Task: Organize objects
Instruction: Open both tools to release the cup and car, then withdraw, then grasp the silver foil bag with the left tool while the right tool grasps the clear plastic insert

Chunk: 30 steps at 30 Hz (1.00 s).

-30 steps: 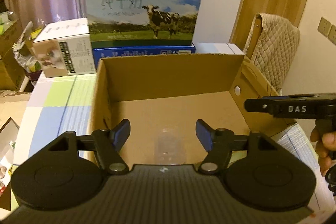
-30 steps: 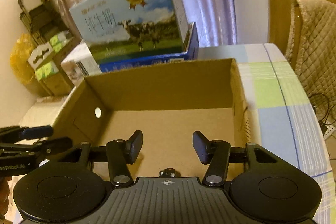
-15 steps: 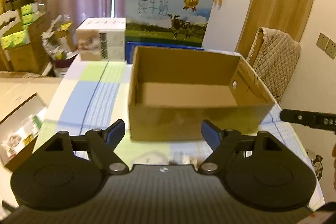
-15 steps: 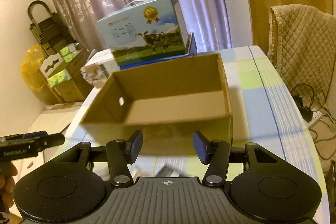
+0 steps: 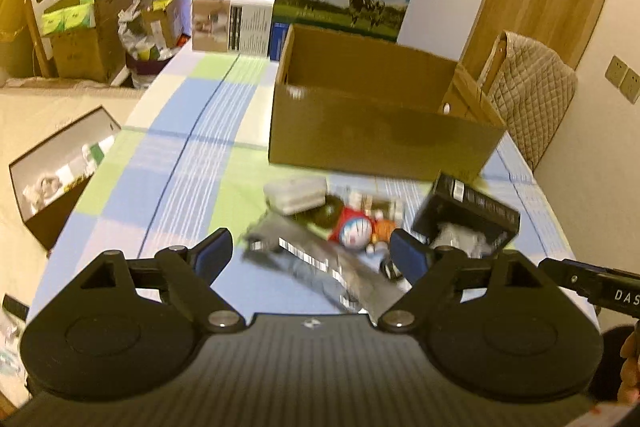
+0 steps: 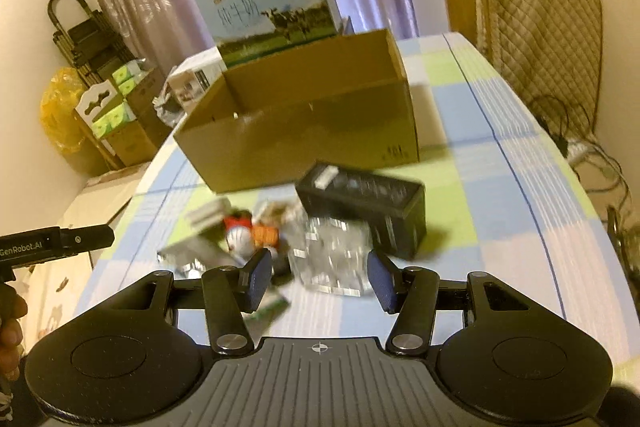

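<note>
An open cardboard box [image 5: 376, 135] [image 6: 316, 131] stands on the checked tablecloth. In front of it lies a blurred heap: a black carton [image 5: 468, 211] [image 6: 368, 203], a blue-and-red cartoon figure [image 5: 356, 229] [image 6: 240, 237], a small white case [image 5: 294, 193], a silvery foil packet [image 5: 320, 263] and crinkled clear plastic [image 6: 332, 259]. My left gripper [image 5: 312, 253] hangs open above the heap's near side, holding nothing. The right gripper [image 6: 318, 277] is open too, just short of the clear plastic. Each gripper's tip shows at the edge of the other's view.
Behind the cardboard box stand a milk carton case [image 5: 346, 3] and a white product box [image 5: 232, 19]. A padded chair [image 5: 528, 95] is at the table's right side. Boxes and bags crowd the floor at the left [image 5: 76, 27]. Cables lie on the floor [image 6: 588, 147].
Both grippers have pulled back and risen from over the cardboard box's inside. The heap of objects in front of the box has come into view. Both stayed open.
</note>
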### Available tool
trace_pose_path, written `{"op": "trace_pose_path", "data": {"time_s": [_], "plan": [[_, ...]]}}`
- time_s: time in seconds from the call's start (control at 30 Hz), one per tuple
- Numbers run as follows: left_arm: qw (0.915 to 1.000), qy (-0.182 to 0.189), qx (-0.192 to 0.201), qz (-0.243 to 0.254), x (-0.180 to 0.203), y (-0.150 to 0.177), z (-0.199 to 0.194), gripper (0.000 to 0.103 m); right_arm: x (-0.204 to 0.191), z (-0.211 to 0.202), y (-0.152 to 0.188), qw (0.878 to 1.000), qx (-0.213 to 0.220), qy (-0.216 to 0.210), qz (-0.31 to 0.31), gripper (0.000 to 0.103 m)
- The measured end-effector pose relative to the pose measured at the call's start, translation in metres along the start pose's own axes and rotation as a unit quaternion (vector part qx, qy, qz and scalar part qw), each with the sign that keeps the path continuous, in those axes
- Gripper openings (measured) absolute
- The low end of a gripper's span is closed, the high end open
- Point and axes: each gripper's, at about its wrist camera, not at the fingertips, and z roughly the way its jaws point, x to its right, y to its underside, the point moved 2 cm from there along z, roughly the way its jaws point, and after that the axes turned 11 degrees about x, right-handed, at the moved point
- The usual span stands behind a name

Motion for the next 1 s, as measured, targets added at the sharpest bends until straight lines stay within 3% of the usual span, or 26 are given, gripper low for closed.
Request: {"op": "trace_pose_path", "data": {"time_s": [0.17,0.27,0.33,0.4,1.0], "plan": [[0.9998,0.002,-0.016,-0.011,0.002,0.017,-0.006,0.084,0.000,-0.004,0.019,1.000,-0.006,0.005,-0.002,0.054],[0.9998,0.000,-0.018,-0.010,0.004,0.023,-0.008,0.086,-0.001,-0.002,0.026,1.000,-0.005,0.009,-0.001,0.063],[0.9997,0.000,-0.021,-0.013,0.004,0.026,-0.007,0.087,-0.003,0.001,0.028,1.000,-0.005,0.008,0.001,0.076],[0.9996,0.000,-0.025,-0.014,0.003,0.028,-0.005,0.087,-0.004,0.004,0.027,1.000,-0.006,0.009,0.003,0.079],[0.9979,-0.013,-0.058,-0.026,-0.011,0.037,0.047,0.091,-0.010,0.077,0.040,0.999,-0.030,0.034,-0.010,0.080]]}}
